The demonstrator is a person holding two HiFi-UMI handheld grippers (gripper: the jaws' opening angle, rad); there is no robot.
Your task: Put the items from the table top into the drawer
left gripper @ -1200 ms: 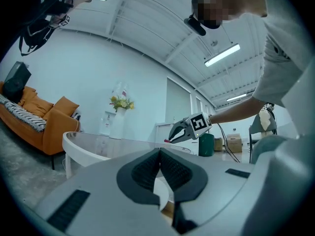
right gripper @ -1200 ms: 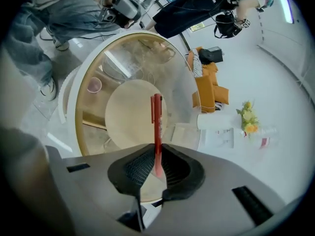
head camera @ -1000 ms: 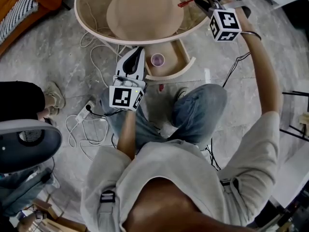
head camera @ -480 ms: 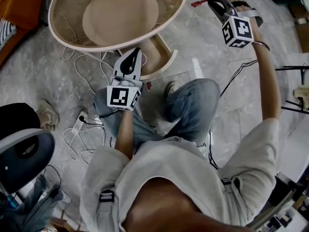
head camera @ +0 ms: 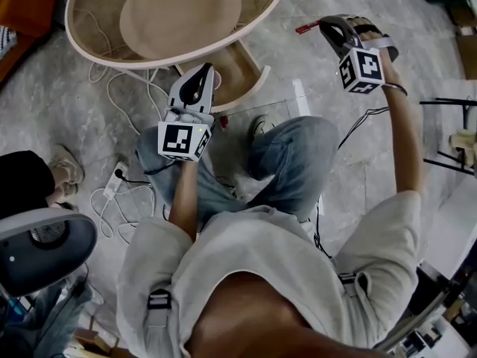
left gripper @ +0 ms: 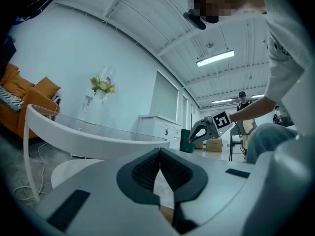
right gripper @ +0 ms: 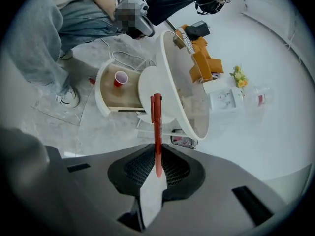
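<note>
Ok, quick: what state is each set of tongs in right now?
Left tongs: closed, nothing between them.
Right tongs: closed on a red pen.

Left gripper (head camera: pixel 202 71) sits out in front on a bent left arm (head camera: pixel 181 196), pointing pretty much level, jaws pressed together with nothing in them. Right arm (head camera: pixel 406 144) is stretched way out to the side. The right gripper (head camera: pixel 326 25) tilts downward, jaws clamped on a red pen (head camera: pixel 306 27) that pokes out past the tips.
</note>
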